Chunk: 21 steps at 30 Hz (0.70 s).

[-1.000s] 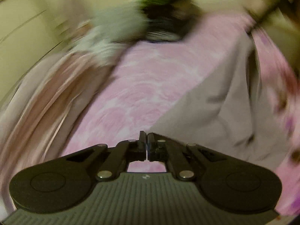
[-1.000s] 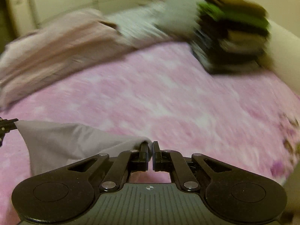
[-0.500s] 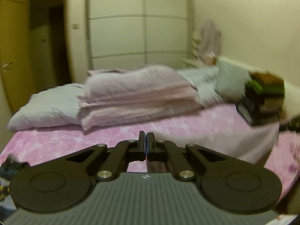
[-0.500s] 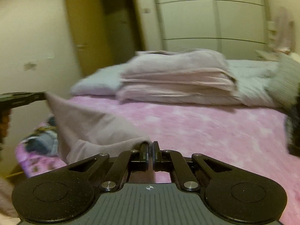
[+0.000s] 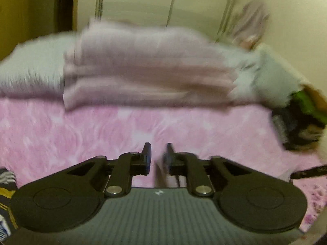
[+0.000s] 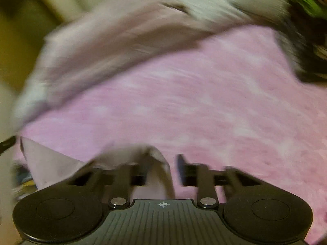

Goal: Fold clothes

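Both views are blurred by motion. My right gripper [image 6: 164,159] is open above the pink bedspread [image 6: 204,102]. A pale grey garment [image 6: 53,167] drapes over its left finger and sags through the gap, stretching off to the left. My left gripper [image 5: 157,153] is also open over the bedspread [image 5: 102,134]. A thin strip of the grey garment [image 5: 161,175] hangs by its right finger. The other gripper's tip [image 5: 310,170] shows at the right edge of the left wrist view.
A pile of folded pinkish blankets [image 5: 143,71] and a pillow [image 5: 30,67] lie at the back of the bed. A stack of folded clothes [image 5: 302,126] sits at the right. Wardrobe doors [image 5: 194,4] stand behind. Dark clothing [image 5: 6,194] lies at lower left.
Both grippers were shut on the grey garment's edge; now both have opened and the cloth hangs loose in the gaps. Both cameras have swung down toward the bed.
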Tool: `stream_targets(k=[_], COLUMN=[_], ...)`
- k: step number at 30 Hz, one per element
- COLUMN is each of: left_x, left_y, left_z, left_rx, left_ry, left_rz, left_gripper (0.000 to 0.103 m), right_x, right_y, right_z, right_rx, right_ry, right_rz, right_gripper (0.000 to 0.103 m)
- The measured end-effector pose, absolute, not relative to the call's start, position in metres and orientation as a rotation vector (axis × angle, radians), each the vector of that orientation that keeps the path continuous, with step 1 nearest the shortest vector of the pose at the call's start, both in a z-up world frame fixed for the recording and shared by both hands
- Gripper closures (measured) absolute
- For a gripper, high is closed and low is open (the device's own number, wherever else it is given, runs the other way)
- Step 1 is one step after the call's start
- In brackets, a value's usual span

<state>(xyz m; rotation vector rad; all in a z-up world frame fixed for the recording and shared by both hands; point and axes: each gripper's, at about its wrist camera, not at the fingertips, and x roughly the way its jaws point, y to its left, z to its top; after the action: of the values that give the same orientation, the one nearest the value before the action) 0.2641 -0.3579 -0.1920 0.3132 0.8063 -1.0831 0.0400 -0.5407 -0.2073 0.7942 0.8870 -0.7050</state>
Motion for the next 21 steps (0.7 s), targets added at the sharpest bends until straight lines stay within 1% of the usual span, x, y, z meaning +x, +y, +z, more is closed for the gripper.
stream_targets(k=[2,5,8,11,13,16,17,19,21], left_x=[0.283,0.298,0.295,0.279,0.260,0.232,0.224,0.213,0.211], left_y=[-0.378,-0.379,-0.353,-0.312,-0.283,-0.243,-0.232,-0.217,-0.212], left_z=[-0.227,-0.272,-0.318,-0.354,-0.371,-0.391,-0.396,-0.401,-0.408], left_rx=[0.384,0.438,0.494,0.502,0.500,0.505,0.504,0.493,0.459], left_ry=[0.849,0.910,1.006,1.138,1.219,1.318,1.329,1.328,1.329], left_rz=[-1.032,-1.019,-1.012,-1.029,-1.052,-1.083,-1.089,-1.084,-1.070], left_gripper=[0.088,0.085,0.085,0.085,0.085,0.084,0.084,0.078,0.076], right_x=[0.051,0.038,0.016,-0.008,-0.028,-0.058,-0.065,-0.076,-0.083], right_y=[-0.548,-0.537,-0.512,-0.491,-0.479,-0.459,-0.456,-0.453,-0.455], right_z=[-0.231,-0.266,-0.304,-0.342,-0.358,-0.367,-0.369,-0.372,-0.376], right_rx=[0.768,0.749,0.718,0.793,0.865,0.921,0.927,0.920,0.916], right_ry=[0.918,0.998,1.085,1.155,1.152,1.134,1.127,1.103,1.090], right_rz=[-0.741,-0.767,-0.748,-0.708,-0.704,-0.710,-0.709,-0.690,-0.674], right_gripper=[0.065,0.064,0.064,0.064,0.064,0.064,0.064,0.064,0.064])
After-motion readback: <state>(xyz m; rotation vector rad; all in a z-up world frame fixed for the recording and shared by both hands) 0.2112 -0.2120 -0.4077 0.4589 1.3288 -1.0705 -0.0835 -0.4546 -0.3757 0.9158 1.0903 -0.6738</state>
